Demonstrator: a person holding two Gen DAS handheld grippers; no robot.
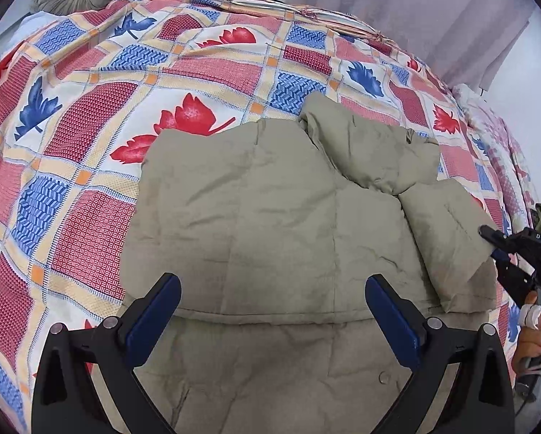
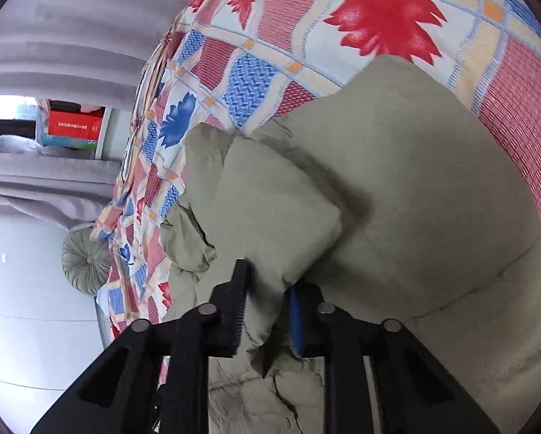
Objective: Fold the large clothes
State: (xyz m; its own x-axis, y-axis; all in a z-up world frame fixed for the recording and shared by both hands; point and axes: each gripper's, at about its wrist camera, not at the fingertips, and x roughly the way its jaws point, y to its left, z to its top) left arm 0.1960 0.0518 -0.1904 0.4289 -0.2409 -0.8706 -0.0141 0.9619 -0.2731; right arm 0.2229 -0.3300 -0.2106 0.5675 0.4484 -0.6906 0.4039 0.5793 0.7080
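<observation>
My left gripper [image 1: 272,311] fills the bottom of the left wrist view, its two black arms rising from the lower corners toward the middle. The blue-padded fingers [image 1: 154,320] stand wide apart with nothing pinched between them, angled steeply down.

My right gripper [image 2: 267,311] sits at the bottom centre of the right wrist view, and that whole view is rolled onto its side. Its jaws are drawn close together, with a fold of the jacket sleeve [image 2: 270,224] squeezed between the pads.

At the right edge of the left wrist view, my right hand [image 1: 536,329] wraps the handle, one finger bandaged in white.
</observation>
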